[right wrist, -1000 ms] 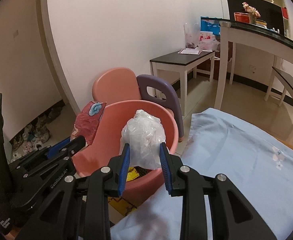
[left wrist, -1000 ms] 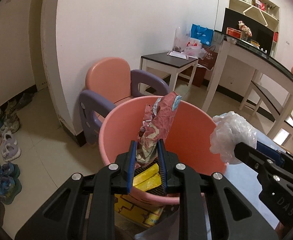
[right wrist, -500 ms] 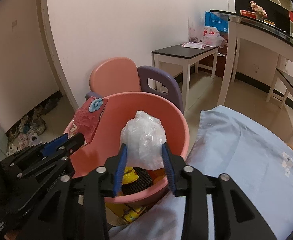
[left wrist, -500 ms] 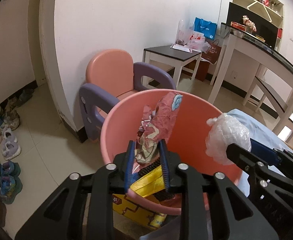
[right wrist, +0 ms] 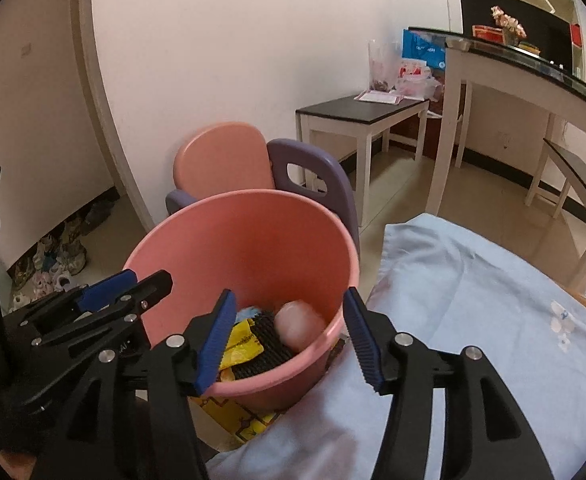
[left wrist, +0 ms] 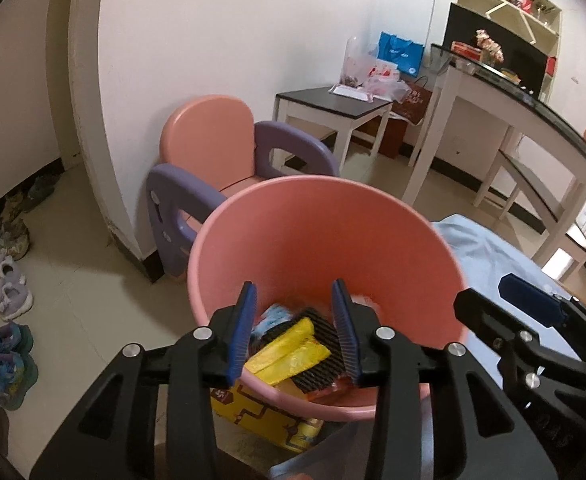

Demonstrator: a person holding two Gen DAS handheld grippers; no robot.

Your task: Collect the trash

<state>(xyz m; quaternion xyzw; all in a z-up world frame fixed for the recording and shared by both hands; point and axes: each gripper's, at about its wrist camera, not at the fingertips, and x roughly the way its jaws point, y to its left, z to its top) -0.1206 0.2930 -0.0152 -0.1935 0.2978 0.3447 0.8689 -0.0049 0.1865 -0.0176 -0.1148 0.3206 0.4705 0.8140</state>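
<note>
Left wrist view: left claw spread wide, jaws just opened, nothing between them; directly below and ahead, pink bucket holding yellow wrapper and black ridged item. Right wrist view: right claw likewise wide and empty, jaws just opened; blurred plastic bag inside the bucket beneath it, blue bedsheet to its right. Risk: withdrawing low could catch the rim and tip the bucket.

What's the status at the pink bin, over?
Left gripper and right gripper open, jaws just been opening, nothing between them. Round pink plastic bin holds yellow wrapper and blurred crumpled clear plastic bag. Nothing in the way.
</note>
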